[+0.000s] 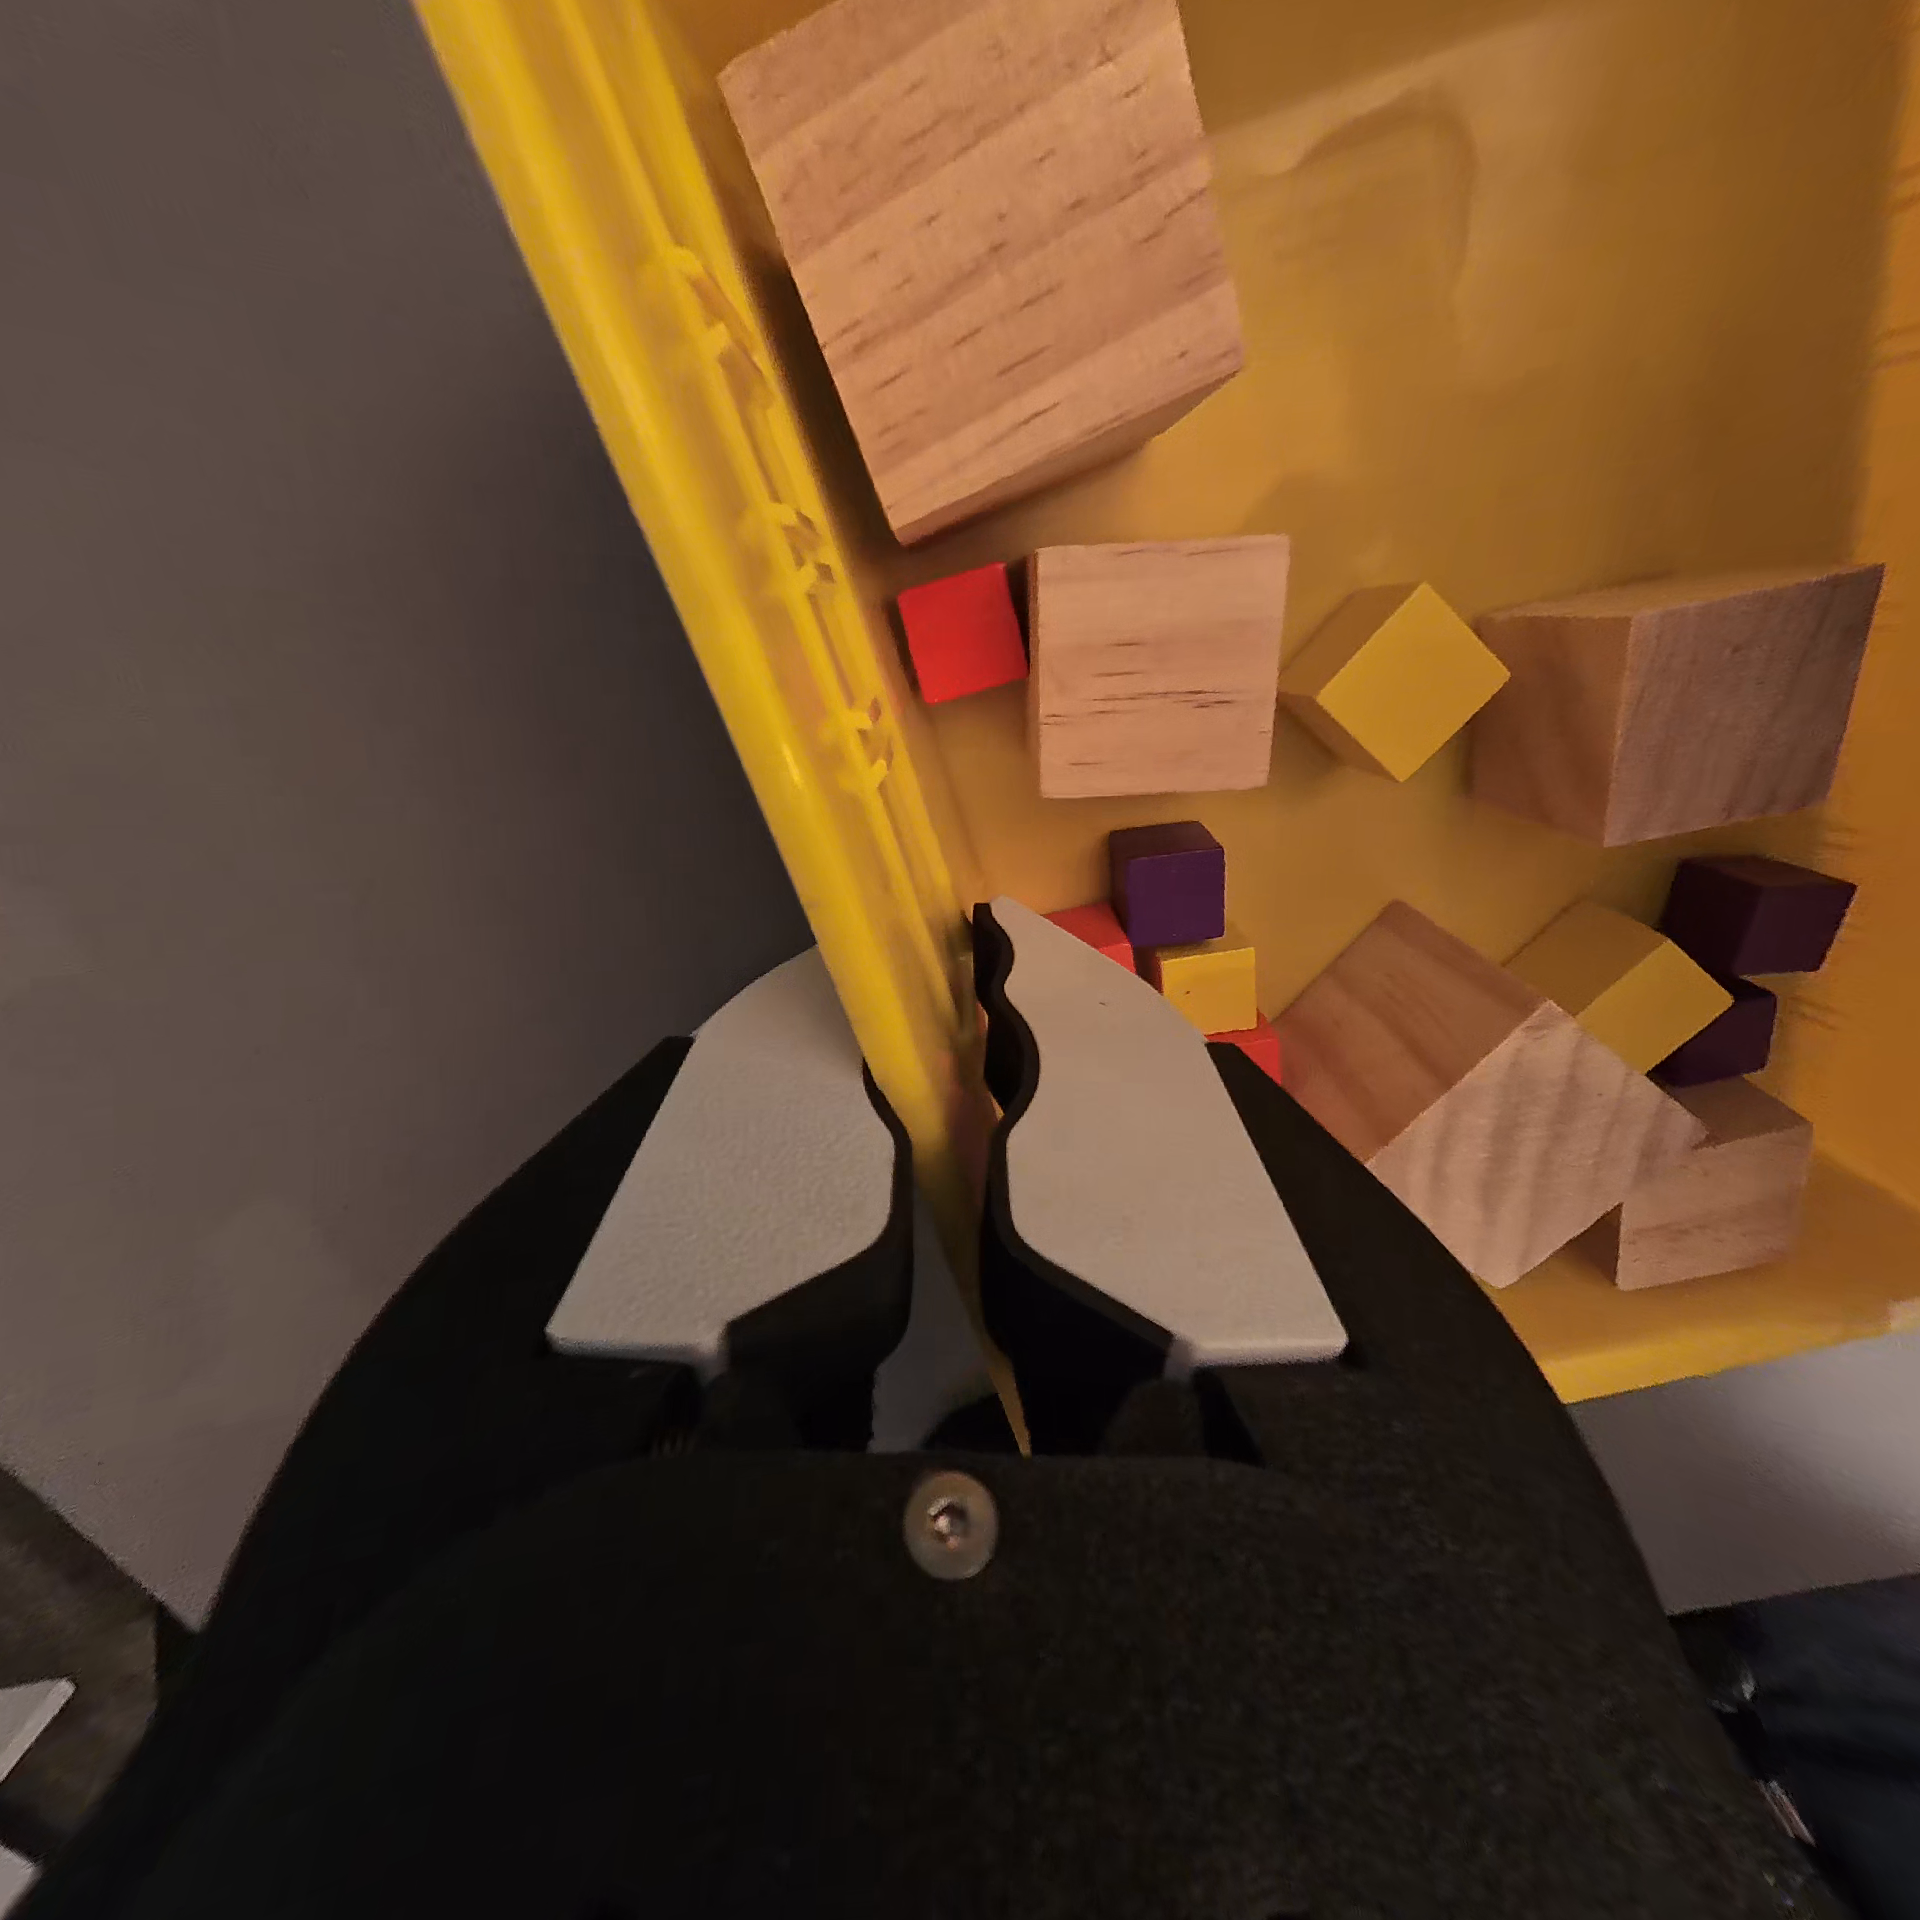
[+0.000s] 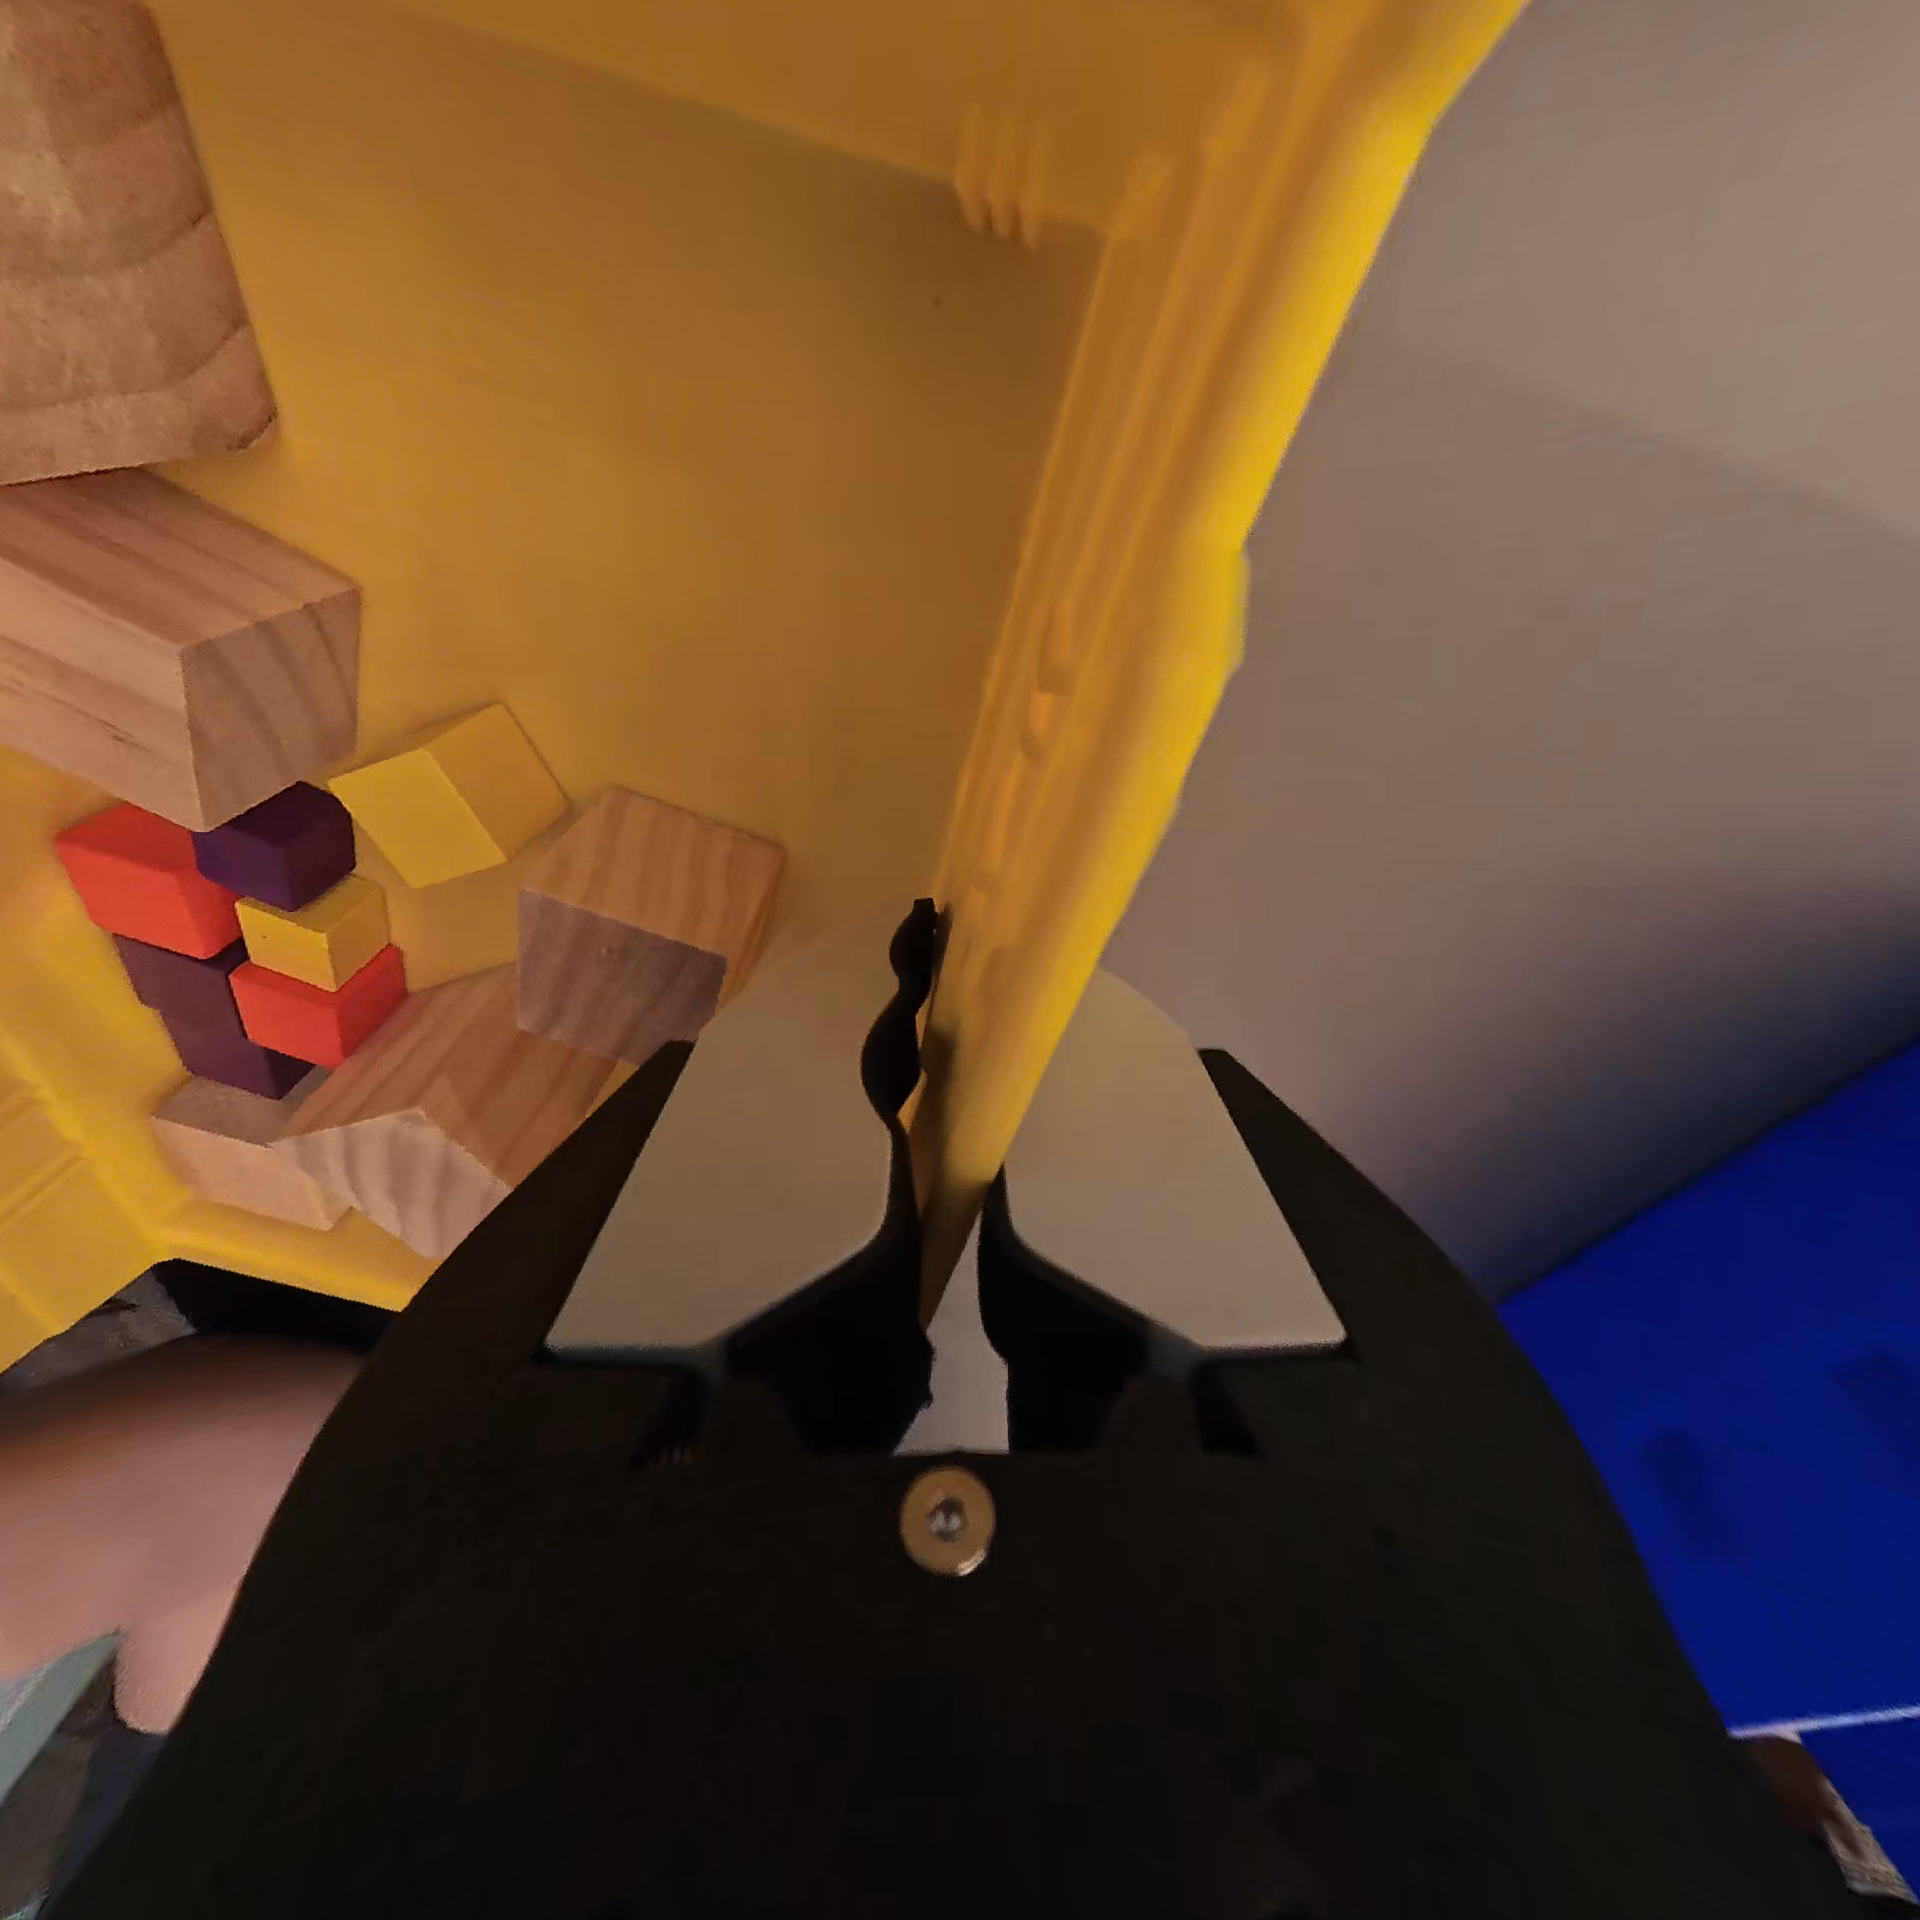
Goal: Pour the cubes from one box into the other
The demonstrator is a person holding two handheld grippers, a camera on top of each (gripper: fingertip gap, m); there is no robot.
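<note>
I hold a yellow plastic box (image 1: 1455, 312) tilted up off the surface. My left gripper (image 1: 951, 997) is shut on its left wall, one finger inside and one outside. My right gripper (image 2: 951, 997) is shut on the opposite wall of the same box (image 2: 675, 468). Inside lie several cubes: a big wooden one (image 1: 987, 260), smaller wooden ones (image 1: 1153, 665), and small red (image 1: 961, 644), purple (image 1: 1169, 883) and yellow (image 1: 1392, 681) ones. Most are heaped toward the lower wall. In the right wrist view the heap (image 2: 291, 935) sits at lower left.
A blue box (image 2: 1745, 1455) shows at the lower right of the right wrist view, below the yellow one. A pale grey wall or surface (image 1: 260, 623) lies behind. A person's arm (image 2: 125, 1507) shows at lower left in the right wrist view.
</note>
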